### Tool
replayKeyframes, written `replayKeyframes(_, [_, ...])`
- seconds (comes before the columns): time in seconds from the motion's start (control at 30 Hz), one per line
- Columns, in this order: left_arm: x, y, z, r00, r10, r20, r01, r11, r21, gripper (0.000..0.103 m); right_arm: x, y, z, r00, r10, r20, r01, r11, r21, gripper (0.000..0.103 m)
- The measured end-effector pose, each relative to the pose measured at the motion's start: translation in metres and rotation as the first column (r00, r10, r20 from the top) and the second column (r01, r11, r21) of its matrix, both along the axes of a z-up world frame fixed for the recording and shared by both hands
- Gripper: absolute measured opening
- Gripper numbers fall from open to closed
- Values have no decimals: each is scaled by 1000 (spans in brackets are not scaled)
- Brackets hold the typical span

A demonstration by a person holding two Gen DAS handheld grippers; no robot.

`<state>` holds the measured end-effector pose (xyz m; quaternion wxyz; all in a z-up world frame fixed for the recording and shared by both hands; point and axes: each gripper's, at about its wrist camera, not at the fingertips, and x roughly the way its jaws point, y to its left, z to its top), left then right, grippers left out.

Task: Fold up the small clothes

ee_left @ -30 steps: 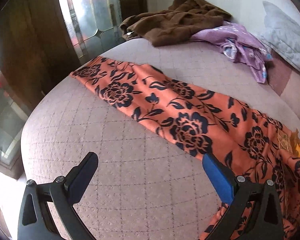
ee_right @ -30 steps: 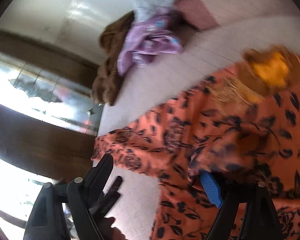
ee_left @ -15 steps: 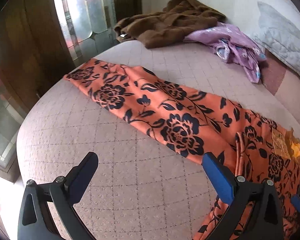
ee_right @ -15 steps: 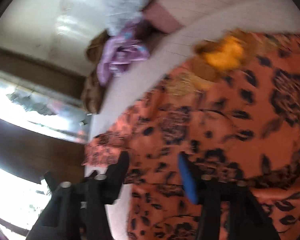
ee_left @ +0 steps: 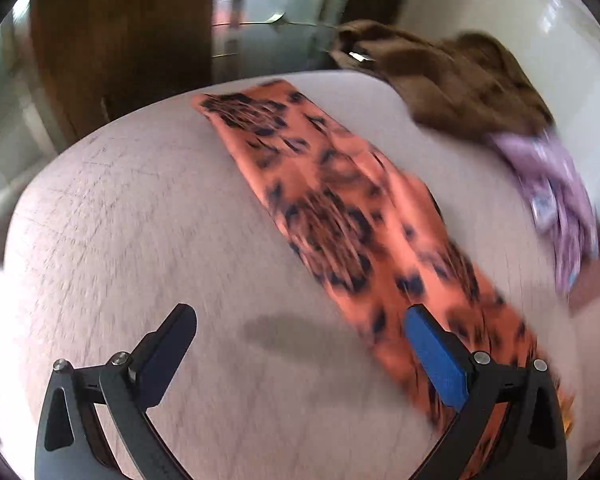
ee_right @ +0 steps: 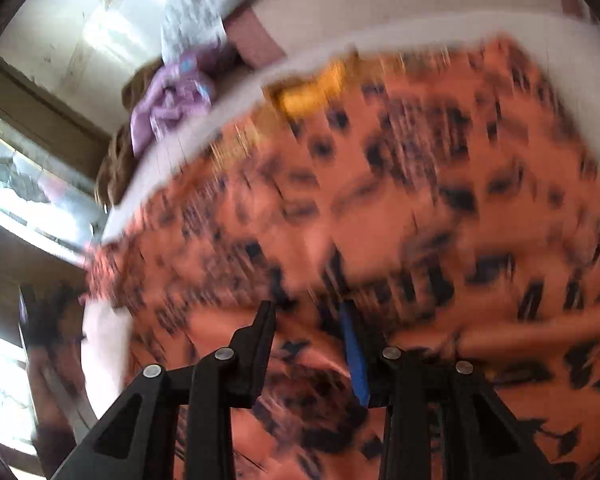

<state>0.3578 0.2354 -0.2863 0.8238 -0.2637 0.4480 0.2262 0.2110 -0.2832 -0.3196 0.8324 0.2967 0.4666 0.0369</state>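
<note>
An orange garment with dark floral print lies stretched diagonally across the pale quilted bed; both views are motion-blurred. My left gripper is wide open and empty above the bedspread, its right finger over the garment's near edge. In the right wrist view the same garment fills the frame, with a yellow-orange neckline patch at the top. My right gripper hovers close over the cloth with its jaws partly closed; the blur hides whether cloth is pinched.
A brown garment and a purple garment lie at the bed's far side. A grey pillow sits by the wall. A wooden door and glass panel stand past the bed's left edge.
My left gripper swung left, so the garment now runs more steeply. My right gripper's jaws have narrowed and dropped closer over the garment.
</note>
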Motion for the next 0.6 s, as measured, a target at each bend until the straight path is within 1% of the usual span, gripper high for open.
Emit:
replayKeyframes(0.07, [10,12,-6,1000,4,17,-3,999,-37,103,-18,-4,-7,992,-20,126,16,999,29,37])
replayKeyframes(0.1, [16,19,-11,1000,-1,23,3,998,-66,103,-21,-3,-10,987,-20,161,16,1000,23,37])
replayKeyframes(0.13, [19,22,-11,1000,4,29,-2,998,-61,103,-23,-2,-12,982,-21,186,18,1000,14,38])
replayKeyframes(0.2, [26,28,-6,998,18,63,-15,999,-38,96,-21,-2,-12,982,-16,190,13,1000,14,39])
replayKeyframes(0.23, [29,32,-6,997,24,78,-19,998,-58,82,-19,-5,-13,981,-12,192,8,1000,19,40])
replayKeyframes(0.27, [31,38,-8,995,34,99,-24,995,-100,70,-23,-6,-13,980,-10,199,5,1000,26,40])
replayKeyframes(0.3, [34,46,-10,991,53,121,-35,989,-141,63,-23,-6,-15,979,-11,204,4,999,38,41])
replayKeyframes(0.37, [37,58,-16,986,94,136,-68,980,-185,32,-22,0,-14,977,-18,214,4,998,65,41])
replayKeyframes(0.4, [39,62,-19,985,107,137,-79,978,-194,25,-23,-2,-15,976,-20,217,4,997,74,41])
replayKeyframes(0.43, [41,65,-21,983,115,141,-85,975,-205,12,-24,-4,-15,975,-22,221,3,997,83,41])
replayKeyframes(0.47, [42,67,-23,981,117,155,-81,971,-223,9,-25,-5,-17,974,-24,224,3,996,91,41])
replayKeyframes(0.53, [43,64,-20,981,107,164,-71,974,-214,6,-26,-7,-18,973,-27,230,2,994,108,41])
replayKeyframes(0.57, [44,57,-14,981,89,170,-56,980,-192,5,-26,-6,-18,972,-29,232,2,993,116,41])
replayKeyframes(0.6, [45,46,-3,981,53,186,-25,988,-152,5,-27,-7,-19,972,-31,234,2,993,122,41])
